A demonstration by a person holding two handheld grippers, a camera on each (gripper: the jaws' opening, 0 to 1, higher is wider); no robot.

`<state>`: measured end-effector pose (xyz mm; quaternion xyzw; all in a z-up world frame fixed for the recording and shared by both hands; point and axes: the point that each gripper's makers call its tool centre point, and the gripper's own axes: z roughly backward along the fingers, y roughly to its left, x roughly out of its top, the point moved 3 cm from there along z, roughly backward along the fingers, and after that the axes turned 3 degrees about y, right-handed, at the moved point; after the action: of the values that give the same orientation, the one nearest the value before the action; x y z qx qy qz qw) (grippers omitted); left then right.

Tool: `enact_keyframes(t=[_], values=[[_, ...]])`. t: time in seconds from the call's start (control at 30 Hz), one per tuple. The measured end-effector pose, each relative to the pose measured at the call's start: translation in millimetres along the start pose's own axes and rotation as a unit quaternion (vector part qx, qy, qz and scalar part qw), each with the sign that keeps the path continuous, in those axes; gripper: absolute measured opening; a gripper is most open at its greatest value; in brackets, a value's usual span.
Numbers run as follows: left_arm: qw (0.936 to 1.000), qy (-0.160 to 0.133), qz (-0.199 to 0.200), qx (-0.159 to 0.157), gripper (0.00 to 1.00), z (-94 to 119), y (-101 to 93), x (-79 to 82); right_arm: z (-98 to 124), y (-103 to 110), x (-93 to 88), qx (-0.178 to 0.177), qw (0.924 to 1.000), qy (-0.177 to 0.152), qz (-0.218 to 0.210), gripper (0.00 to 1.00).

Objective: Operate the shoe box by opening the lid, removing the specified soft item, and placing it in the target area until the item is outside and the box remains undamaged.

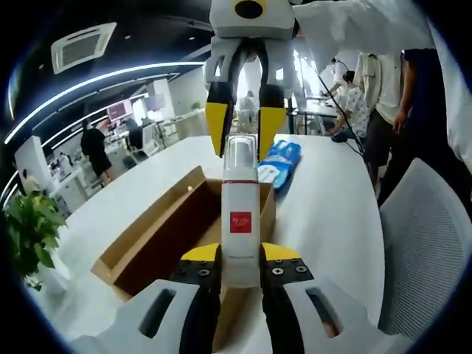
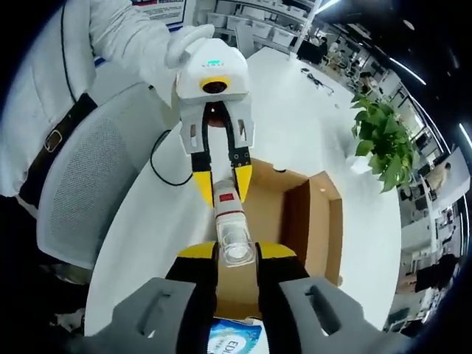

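A white bottle [image 1: 240, 199] with a red label and a clear cap hangs over the open brown shoe box [image 1: 158, 232]. My left gripper [image 1: 240, 254] is shut on its lower body. My right gripper [image 1: 243, 136] comes in from the top, its yellow fingers [image 1: 219, 122] closed on the cap end. In the right gripper view, the cap of the bottle [image 2: 227, 210] sits between my right gripper's [image 2: 236, 251] jaws, and the left gripper [image 2: 223, 188] holds the labelled end. The shoe box [image 2: 317, 221] lies open beneath, with nothing visible on its brown floor.
A blue packet [image 1: 280, 162] lies on the white table [image 1: 332, 214] beside the box, also seen as the blue packet [image 2: 236, 339]. A grey mesh chair [image 1: 420, 243] stands at the table edge. A potted plant [image 2: 383, 140] and a black cable [image 2: 158, 169] lie nearby. People stand behind [image 1: 383, 96].
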<state>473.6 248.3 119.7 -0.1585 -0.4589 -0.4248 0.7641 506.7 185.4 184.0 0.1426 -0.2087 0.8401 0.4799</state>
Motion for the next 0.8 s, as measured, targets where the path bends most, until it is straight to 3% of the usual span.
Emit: enact_keyframes(t=[0.7,0.8], values=[[0.9999,0.005,0.007,0.007,0.18,-9,-3.4,-4.9,0,9,34.5,0.011,0.9984,0.014,0.053,0.17],[0.9998,0.003,0.012,0.015,0.18,-9,-1.9,-6.0,0,8,30.2,0.007,0.9982,0.023,0.054,0.17]])
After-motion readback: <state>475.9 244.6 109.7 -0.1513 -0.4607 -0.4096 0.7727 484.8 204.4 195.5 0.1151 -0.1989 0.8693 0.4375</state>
